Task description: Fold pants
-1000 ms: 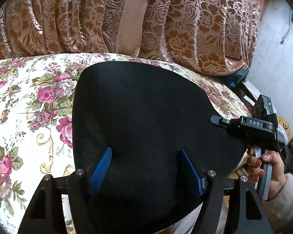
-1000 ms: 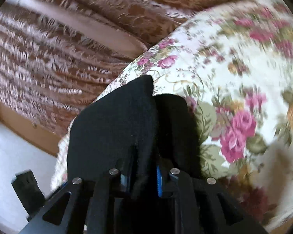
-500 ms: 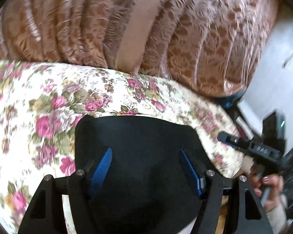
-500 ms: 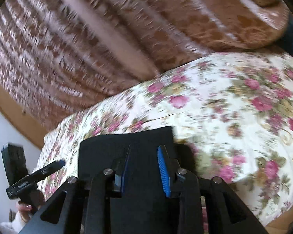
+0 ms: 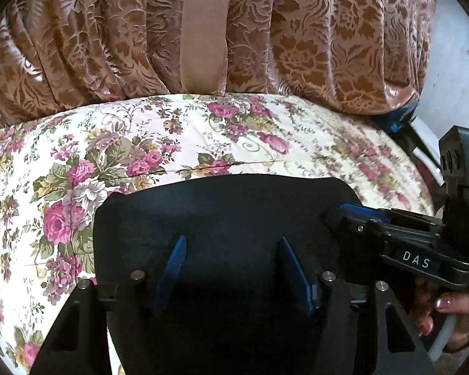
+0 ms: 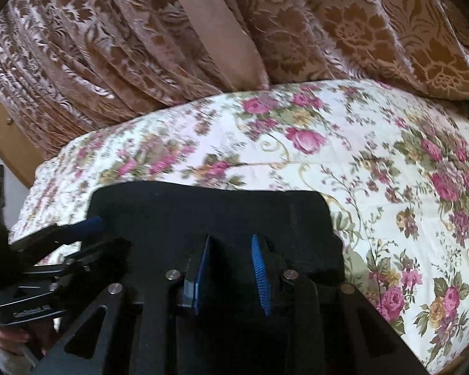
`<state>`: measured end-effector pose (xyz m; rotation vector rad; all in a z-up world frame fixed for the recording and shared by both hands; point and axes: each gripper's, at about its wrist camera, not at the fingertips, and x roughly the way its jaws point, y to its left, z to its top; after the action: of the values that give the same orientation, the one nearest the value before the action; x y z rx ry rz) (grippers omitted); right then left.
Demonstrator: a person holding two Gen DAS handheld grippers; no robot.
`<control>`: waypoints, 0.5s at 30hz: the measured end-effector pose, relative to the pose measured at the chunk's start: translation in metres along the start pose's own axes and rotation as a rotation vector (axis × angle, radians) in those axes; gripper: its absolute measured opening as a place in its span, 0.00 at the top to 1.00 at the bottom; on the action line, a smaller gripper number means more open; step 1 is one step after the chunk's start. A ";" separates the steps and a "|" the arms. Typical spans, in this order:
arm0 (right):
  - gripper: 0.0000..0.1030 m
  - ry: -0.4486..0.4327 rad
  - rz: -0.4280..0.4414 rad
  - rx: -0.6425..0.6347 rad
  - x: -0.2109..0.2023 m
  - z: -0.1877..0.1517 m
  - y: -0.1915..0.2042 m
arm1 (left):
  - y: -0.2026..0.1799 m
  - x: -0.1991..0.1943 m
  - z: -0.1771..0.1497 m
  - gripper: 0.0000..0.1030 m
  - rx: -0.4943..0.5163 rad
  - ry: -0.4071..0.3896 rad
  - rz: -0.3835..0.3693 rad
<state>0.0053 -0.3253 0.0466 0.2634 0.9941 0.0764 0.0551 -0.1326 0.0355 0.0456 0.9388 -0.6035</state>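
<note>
The black pants (image 5: 222, 206) lie folded in a flat block on the floral bedspread (image 5: 159, 143), near its front edge. My left gripper (image 5: 232, 245) hangs just over the near part of the pants; its jaws are closing, with a wide gap and no fabric pinched between the blue pads. In the right wrist view the same pants (image 6: 203, 206) fill the lower middle. My right gripper (image 6: 230, 241) stands open above them with a narrow gap and nothing gripped. Each gripper shows in the other's view: the right gripper (image 5: 351, 211) at the pants' right edge, the left gripper (image 6: 92, 223) at their left edge.
Brown patterned curtains (image 5: 297, 37) hang behind the bed along its far side. A hand (image 5: 447, 315) holds the right gripper's handle at the lower right. A white wall (image 5: 453, 72) and some dark gear lie beyond the bed's right end.
The right gripper, shut on a raised fold of the pants a second ago, has let go and rolled level. Both grippers drew back toward the near edge, and the pants now lie flat.
</note>
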 end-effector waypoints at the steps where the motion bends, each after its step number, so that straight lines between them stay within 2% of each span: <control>1: 0.75 -0.003 0.007 0.011 0.004 -0.002 -0.005 | -0.001 0.003 -0.001 0.38 0.002 -0.001 0.007; 7: 0.75 -0.021 0.021 0.020 0.016 -0.009 -0.012 | -0.008 0.020 -0.004 0.28 0.046 0.012 0.062; 10: 0.75 -0.025 0.023 0.019 0.018 -0.009 -0.013 | -0.013 0.025 -0.005 0.25 0.075 0.015 0.086; 15: 0.75 -0.033 0.025 0.016 0.020 -0.010 -0.014 | -0.012 0.027 -0.006 0.25 0.072 0.012 0.083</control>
<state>0.0069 -0.3335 0.0214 0.2910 0.9590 0.0865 0.0559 -0.1535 0.0138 0.1517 0.9226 -0.5604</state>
